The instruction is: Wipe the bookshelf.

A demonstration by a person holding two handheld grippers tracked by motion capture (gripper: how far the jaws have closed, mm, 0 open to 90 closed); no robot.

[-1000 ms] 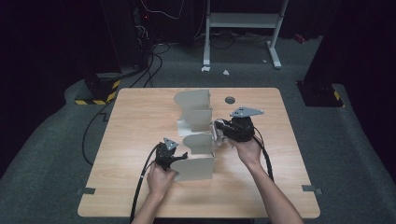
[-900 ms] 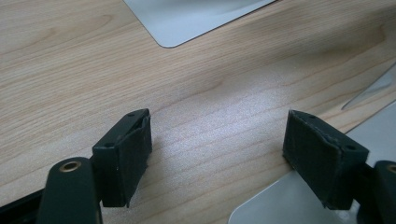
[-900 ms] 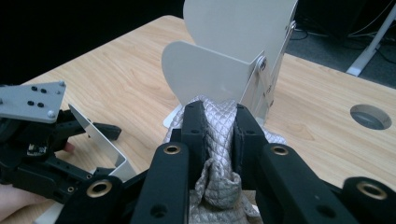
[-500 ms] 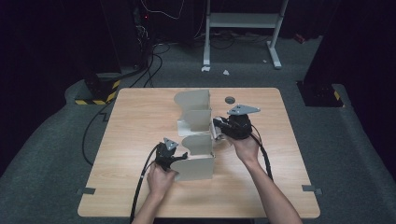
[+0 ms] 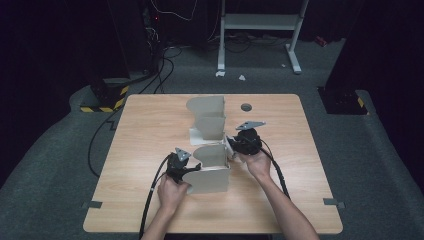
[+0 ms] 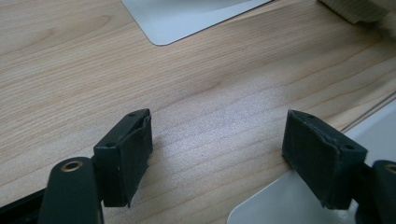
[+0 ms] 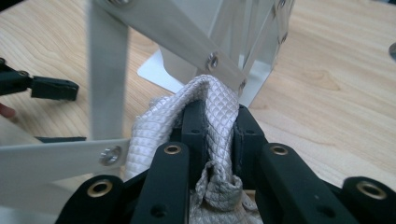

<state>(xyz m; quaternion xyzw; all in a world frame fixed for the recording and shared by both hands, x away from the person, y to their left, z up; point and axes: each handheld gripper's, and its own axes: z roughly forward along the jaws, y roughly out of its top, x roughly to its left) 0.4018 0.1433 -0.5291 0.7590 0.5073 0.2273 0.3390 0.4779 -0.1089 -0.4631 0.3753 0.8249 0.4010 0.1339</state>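
We see the right tool [image 7: 212, 126] clenched on a white quilted cloth [image 7: 210, 100], a fold of it bunched between the two black jaws. In the high view the right tool [image 5: 235, 146] sits just beside the right edge of the grey metal rack [image 5: 210, 145], and the cloth [image 5: 229, 146] shows as a small pale patch at that edge. In the right gripper view the cloth touches the rack's [image 7: 182, 32] riveted flat bars, which cross close in front of the jaws and leave little room on that side.

The left tool [image 6: 217, 149] is released: its jaws stand wide apart over bare wood with nothing between them. One jaw lies over the rounded corner of a pale panel [image 6: 266, 205]. In the high view the left tool [image 5: 187, 167] rests at the left edge of the rack's nearest panel.

We count one rack with several upright curved panels, one cloth, two tools and one dark round spot [image 5: 245, 107] on the desk [image 5: 145, 130] behind the rack. The desk surface is open to the left, to the right and along the near edge.
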